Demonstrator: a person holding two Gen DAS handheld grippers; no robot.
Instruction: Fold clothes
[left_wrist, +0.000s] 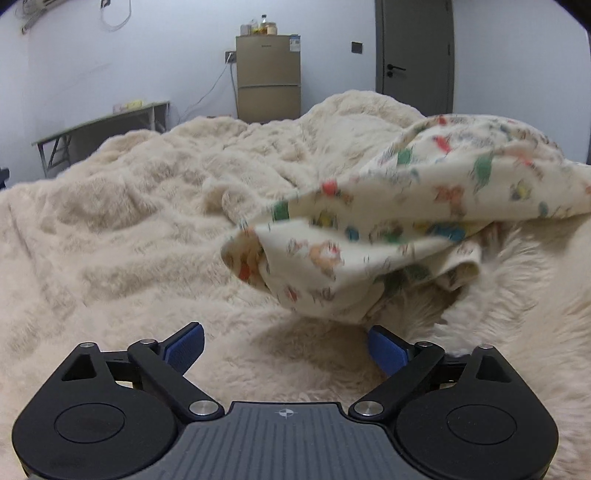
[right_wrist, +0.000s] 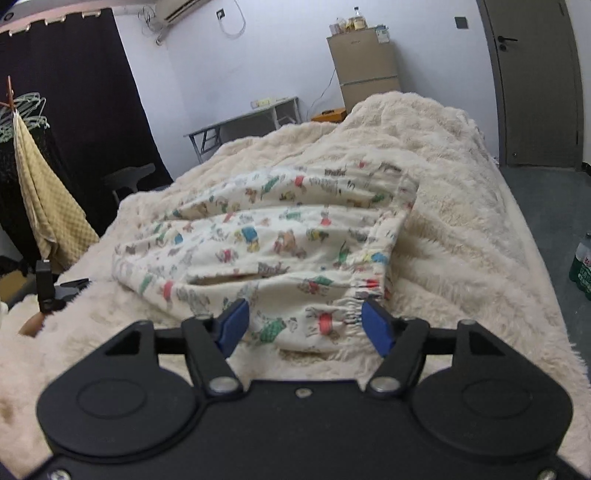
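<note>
**Both grippers released over the printed garment on the bed**

Your left gripper (left_wrist: 286, 345) hangs low over the cream fleece blanket (left_wrist: 122, 229) that covers the bed, its blue pads (left_wrist: 184, 349) spread wide with only bare blanket between them. Nothing is in its grasp. Just ahead of it and to its right, one end of the printed garment (left_wrist: 388, 221) stands lifted off the blanket, its hem curled over and blurred; the cloth does not touch either pad. Beyond, against the far wall, you can see a grey folding desk (left_wrist: 103, 125), a small tan fridge (left_wrist: 267, 79) with jars on top, and a grey door (left_wrist: 415, 51).

From the right wrist view, the same garment (right_wrist: 266, 243), cream with small coloured cartoon figures, lies spread and rumpled across the middle of the bed, reaching toward the near edge. Its gathered elastic waistband (right_wrist: 354, 306) is at the near right of the cloth. Your right gripper (right_wrist: 304, 323) is released too: its pads stand apart on either side of the near hem, the waistband just beside the right pad, and neither pad presses on the fabric. At the left edge of the bed, a yellow towel (right_wrist: 48, 206) hangs from a rack in front of a dark curtain (right_wrist: 74, 92). Off the right edge, green bottles (right_wrist: 581, 266) stand on the floor.
</note>
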